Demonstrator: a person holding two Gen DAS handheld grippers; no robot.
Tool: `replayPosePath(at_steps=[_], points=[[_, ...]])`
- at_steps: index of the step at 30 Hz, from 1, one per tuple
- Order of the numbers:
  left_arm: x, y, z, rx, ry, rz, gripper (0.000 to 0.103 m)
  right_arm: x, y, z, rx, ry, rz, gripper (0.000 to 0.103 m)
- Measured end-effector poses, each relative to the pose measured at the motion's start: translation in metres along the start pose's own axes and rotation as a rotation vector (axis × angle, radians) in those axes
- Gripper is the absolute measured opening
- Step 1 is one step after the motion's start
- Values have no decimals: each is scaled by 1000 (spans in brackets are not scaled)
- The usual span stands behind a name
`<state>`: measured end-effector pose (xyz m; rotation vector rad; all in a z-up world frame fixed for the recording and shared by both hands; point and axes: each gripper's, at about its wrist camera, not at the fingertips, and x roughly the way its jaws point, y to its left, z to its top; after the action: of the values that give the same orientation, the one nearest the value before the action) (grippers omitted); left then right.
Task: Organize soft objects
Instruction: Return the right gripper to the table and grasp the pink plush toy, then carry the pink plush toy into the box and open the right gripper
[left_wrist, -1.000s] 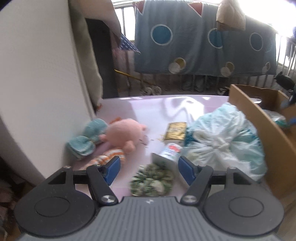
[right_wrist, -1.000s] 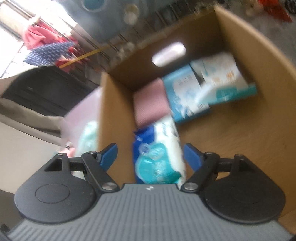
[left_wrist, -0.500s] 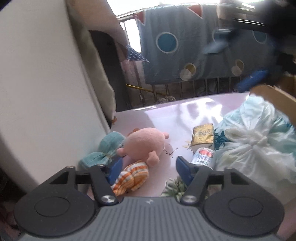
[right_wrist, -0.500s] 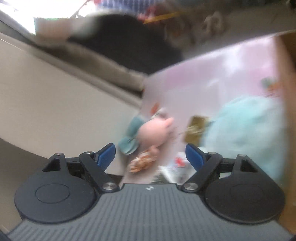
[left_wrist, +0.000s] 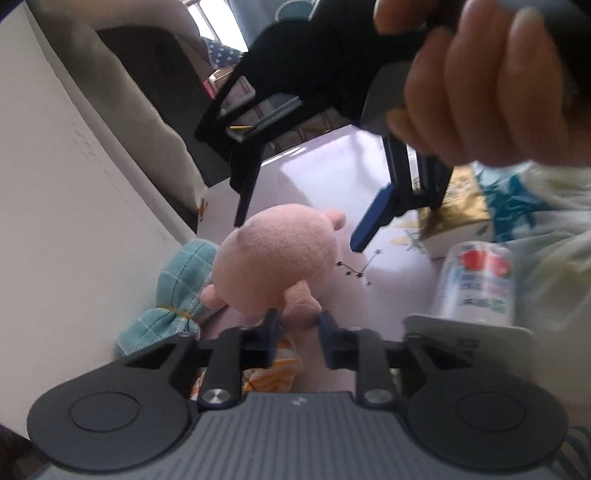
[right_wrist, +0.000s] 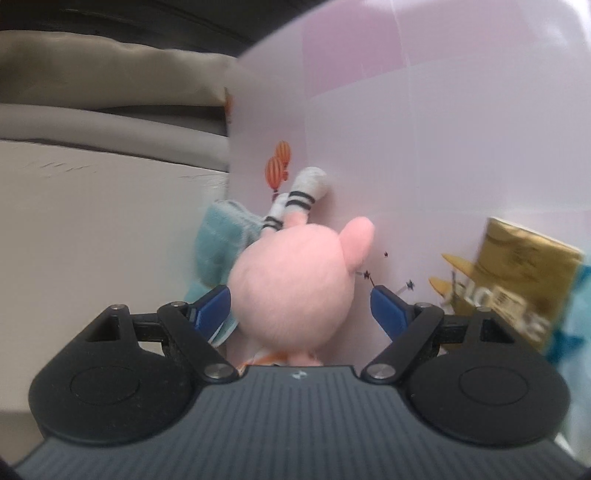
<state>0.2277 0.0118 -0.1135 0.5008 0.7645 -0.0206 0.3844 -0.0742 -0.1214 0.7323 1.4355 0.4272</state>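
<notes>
Closing in on the pink pig toy (left_wrist: 275, 258), the left claw (left_wrist: 298, 325) has just been squeezing its jaws nearer together, and now they pinch one small pink foot or hand of the toy between them. A second ago this claw was wide and far from the pig, with a green scrunchie in front of it; now the pig fills the middle of its view. The right claw (right_wrist: 301, 299) was over a brown box a second ago and has swung across to the pig too. Its blue jaws are spread wide, one on each side of the round pink head, and they do not seem to press on it yet. In the left view you can see the person's hand (left_wrist: 487, 88) holding that right claw above the pig. The pig lies on the pale pink surface (left_wrist: 332, 173), right beside a teal cloth bundle (left_wrist: 177, 295). A gold box (right_wrist: 517, 280) and a small can (left_wrist: 476, 284) sit near on the other side. I think the pig is the next soft thing to be picked up and put away, but it has not left the surface yet.
</notes>
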Motion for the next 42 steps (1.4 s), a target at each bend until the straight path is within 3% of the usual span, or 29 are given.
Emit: replayPosePath(at_steps=[5,8,15,22,28,37,42], points=[[-1,6,0,-29,-20,-34,12,17,0,2,13,10,85,85],[-4,8,-1,-46,-25,-50,11,26,1,-3,4,2,75,81],[-33,16,6,-71,-69,-41,10,-6,12,-20,-7,-48,113,76],[-104,15,15,-113,-168,-88,10,-87,18,-56,-34,-100,192,76],[-169,-13,22,-98,-269,-165,11,-175,-7,-100,-45,-182,238,76],[-235,-96,47,-11,-373,-373,12,-311,-92,-168,17,-389,239,76],[-241,-150,56,94,-356,-498,22,-375,-162,-197,117,-509,163,76]])
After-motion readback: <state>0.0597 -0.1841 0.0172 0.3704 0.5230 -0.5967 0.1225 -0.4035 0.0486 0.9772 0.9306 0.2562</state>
